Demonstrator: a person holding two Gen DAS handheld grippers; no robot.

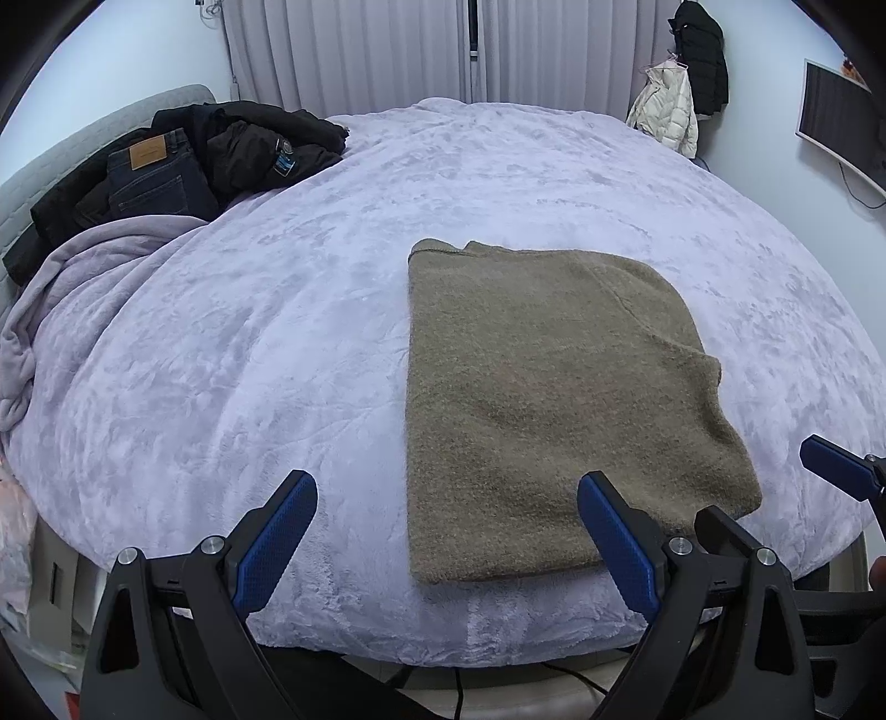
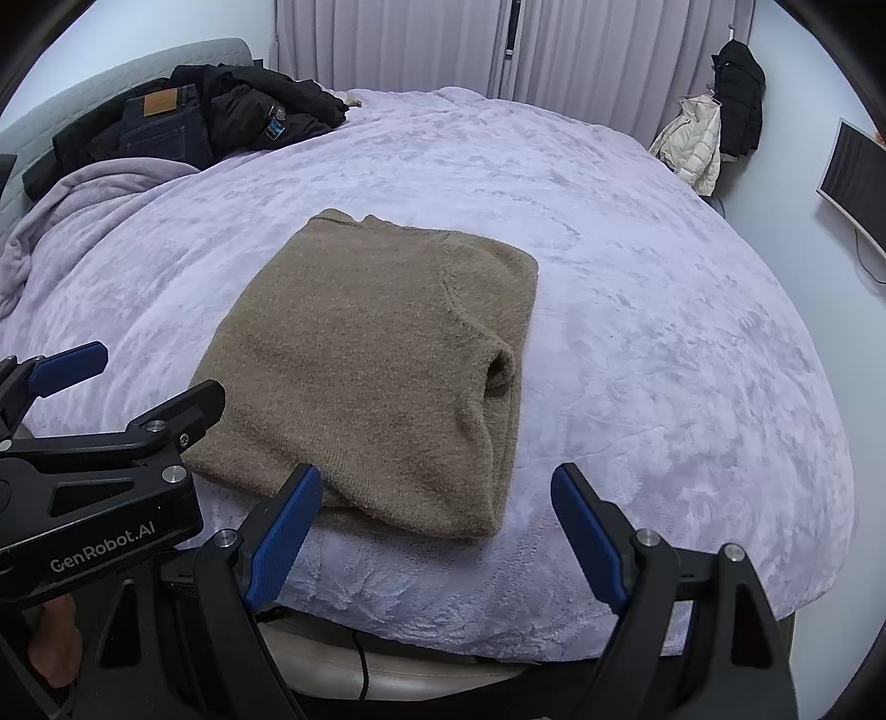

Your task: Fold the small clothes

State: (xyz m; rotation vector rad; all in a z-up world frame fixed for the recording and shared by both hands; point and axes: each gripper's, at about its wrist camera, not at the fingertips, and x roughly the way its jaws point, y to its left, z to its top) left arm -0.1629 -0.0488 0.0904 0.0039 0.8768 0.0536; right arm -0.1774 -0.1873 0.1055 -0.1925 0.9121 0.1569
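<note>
A tan knitted sweater (image 1: 548, 399) (image 2: 382, 354) lies folded into a rough rectangle on the lilac fleece blanket (image 1: 249, 343) (image 2: 664, 343) of the bed, close to its near edge. My left gripper (image 1: 448, 526) hangs open over that edge; its right finger sits in front of the sweater's near hem and nothing is between its blue pads. My right gripper (image 2: 437, 520) is open too, level with the sweater's near right corner, empty. Each gripper shows at the side of the other's view: the right gripper (image 1: 764, 487) at the right, the left gripper (image 2: 149, 376) at the left.
A pile of dark clothes with jeans (image 1: 160, 171) (image 2: 160, 119) lies at the bed's far left by a grey headboard (image 1: 39, 171). Jackets (image 1: 686, 94) hang on the far right wall beside curtains (image 1: 387, 50). A cable (image 2: 362, 659) runs below the bed edge.
</note>
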